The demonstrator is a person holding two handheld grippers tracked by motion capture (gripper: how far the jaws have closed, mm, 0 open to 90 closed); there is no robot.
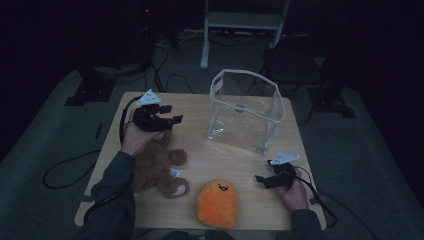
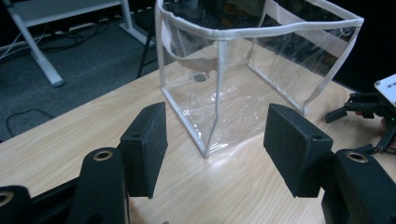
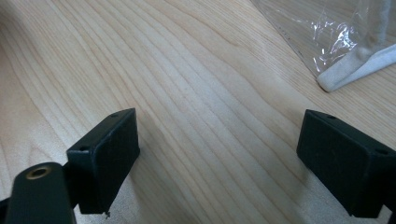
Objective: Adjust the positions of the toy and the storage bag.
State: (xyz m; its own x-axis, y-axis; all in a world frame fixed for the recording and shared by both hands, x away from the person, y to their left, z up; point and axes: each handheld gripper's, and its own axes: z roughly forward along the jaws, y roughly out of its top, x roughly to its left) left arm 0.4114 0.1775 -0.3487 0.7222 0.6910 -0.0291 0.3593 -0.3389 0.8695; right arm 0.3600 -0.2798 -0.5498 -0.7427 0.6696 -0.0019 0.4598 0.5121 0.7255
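Note:
A clear plastic bag (image 1: 245, 112) with white piping stands open-topped at the back right of the wooden table (image 1: 220, 160). A brown plush bear (image 1: 155, 167) lies at the front left, partly under the person's left forearm. Beside it, near the front edge, sits a round orange plush (image 1: 217, 202). My left gripper (image 1: 172, 113) hovers above the bear's head and points at the bag (image 2: 243, 70); its jaws (image 2: 215, 135) are open with nothing between them. My right gripper (image 1: 265, 181) rests low right of the orange plush, open over bare wood (image 3: 217, 158), with the bag's bottom corner (image 3: 355, 65) just ahead.
The room is dim. A white metal stand (image 1: 205, 35) and black cables (image 1: 65, 175) are on the grey carpet beyond and left of the table. My right gripper (image 2: 369, 112) shows far off in the left gripper view. Bare wood lies between the bag and the plush toys.

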